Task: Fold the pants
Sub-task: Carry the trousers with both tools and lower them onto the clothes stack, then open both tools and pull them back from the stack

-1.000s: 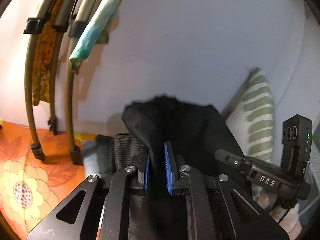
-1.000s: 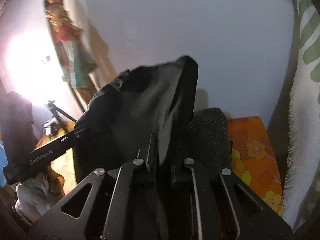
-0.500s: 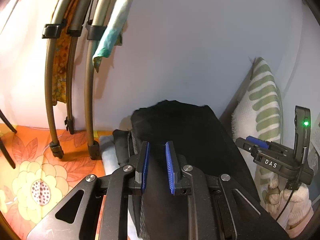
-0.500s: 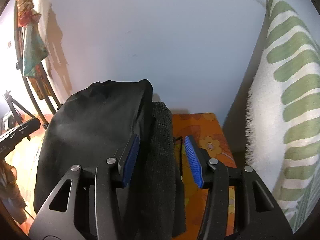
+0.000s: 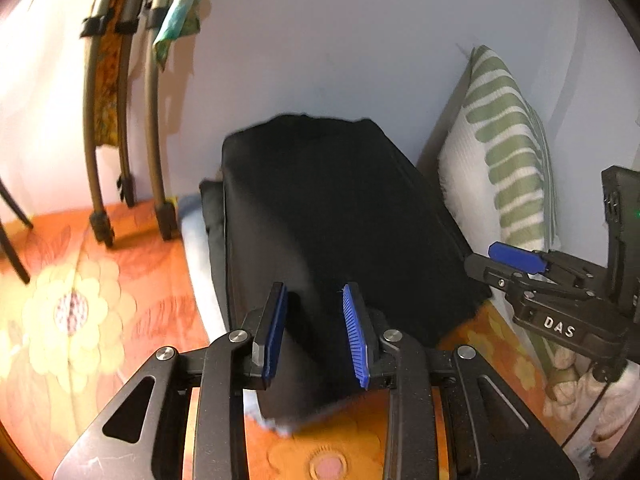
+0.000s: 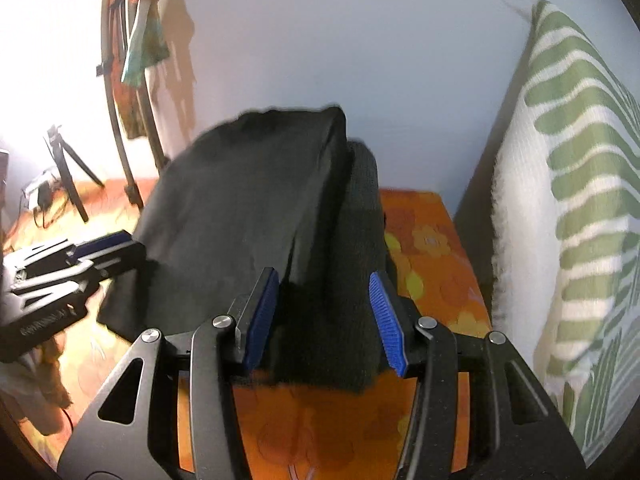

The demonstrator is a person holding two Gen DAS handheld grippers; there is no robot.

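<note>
The folded black pants (image 5: 332, 208) lie flat on top of a pile of folded clothes against the wall, on an orange flowered bedspread (image 5: 80, 300). My left gripper (image 5: 314, 332) hovers over the near edge of the pants; its jaws are opening and the blue pads stand off the cloth. In the right wrist view the pants (image 6: 240, 208) rest on a dark grey knit garment (image 6: 356, 248). My right gripper (image 6: 324, 316) is open over that near edge, with the pile's end between the pads and untouched. Each gripper shows at the side of the other's view.
A green-striped white cushion (image 5: 508, 152) leans on the wall right of the pile. Curved brown rack tubes (image 5: 96, 128) with hung cloths stand at the left. A small tripod (image 6: 68, 164) and cables sit at the far left. A pale blue folded piece (image 5: 200, 256) lies under the pile.
Both grippers let go of the black pants and drew back. The pants went from held up to lying flat on the pile. The right jaws opened first, then the left.
</note>
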